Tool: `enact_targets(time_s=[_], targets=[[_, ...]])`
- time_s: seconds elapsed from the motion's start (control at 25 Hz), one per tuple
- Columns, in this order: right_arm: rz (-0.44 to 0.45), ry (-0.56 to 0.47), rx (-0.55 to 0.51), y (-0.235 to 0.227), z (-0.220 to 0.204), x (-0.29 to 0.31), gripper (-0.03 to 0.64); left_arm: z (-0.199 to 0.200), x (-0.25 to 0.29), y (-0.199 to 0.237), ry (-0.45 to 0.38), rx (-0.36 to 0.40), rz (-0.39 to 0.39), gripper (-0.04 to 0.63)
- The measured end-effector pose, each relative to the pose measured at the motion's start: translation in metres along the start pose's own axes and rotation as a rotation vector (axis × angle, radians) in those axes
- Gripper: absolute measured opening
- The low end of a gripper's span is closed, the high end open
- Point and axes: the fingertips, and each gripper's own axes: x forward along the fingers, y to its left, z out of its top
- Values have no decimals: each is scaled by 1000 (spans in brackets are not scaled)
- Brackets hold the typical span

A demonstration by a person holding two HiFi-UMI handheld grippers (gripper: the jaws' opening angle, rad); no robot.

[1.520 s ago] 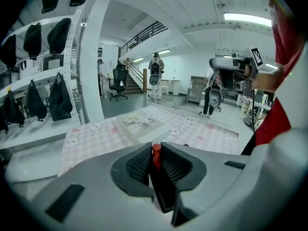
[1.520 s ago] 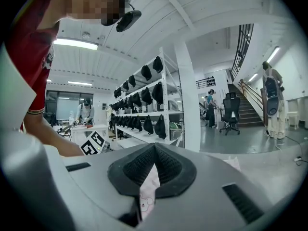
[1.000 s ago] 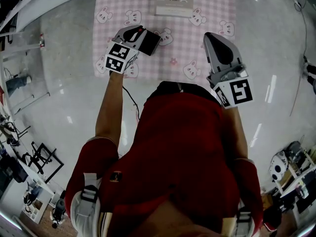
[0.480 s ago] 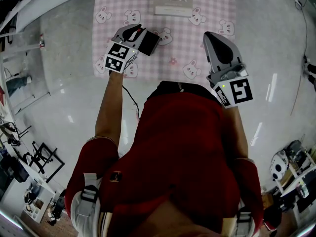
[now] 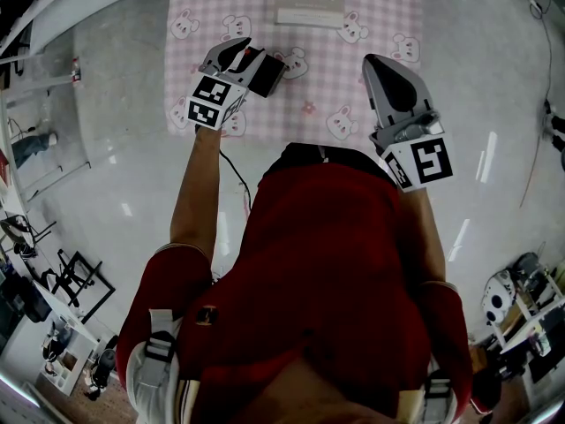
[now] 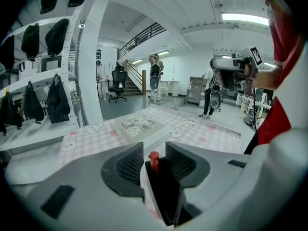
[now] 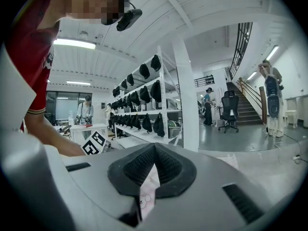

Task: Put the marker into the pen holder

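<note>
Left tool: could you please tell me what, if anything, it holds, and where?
Nothing. On the left tool the jaws are opening, clear of the marker standing between them in the pen holder.

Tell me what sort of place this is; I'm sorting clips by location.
Probably a large indoor workshop or lab hall: white shelving racks hung with black bags, a staircase up to a railed upper level, and a polished floor around a cloth-covered table.
</note>
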Motion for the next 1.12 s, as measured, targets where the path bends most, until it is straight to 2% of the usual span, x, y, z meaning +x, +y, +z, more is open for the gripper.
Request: enact_targets(time_s=[0.6,1.12], targets=[[40,-19,1,4,4,-2,-2,28,-22,-7,-110,2,58,127],[90,-52,-2,16,11,-5,-2,73,-72,-11,-304,-26,183,115]])
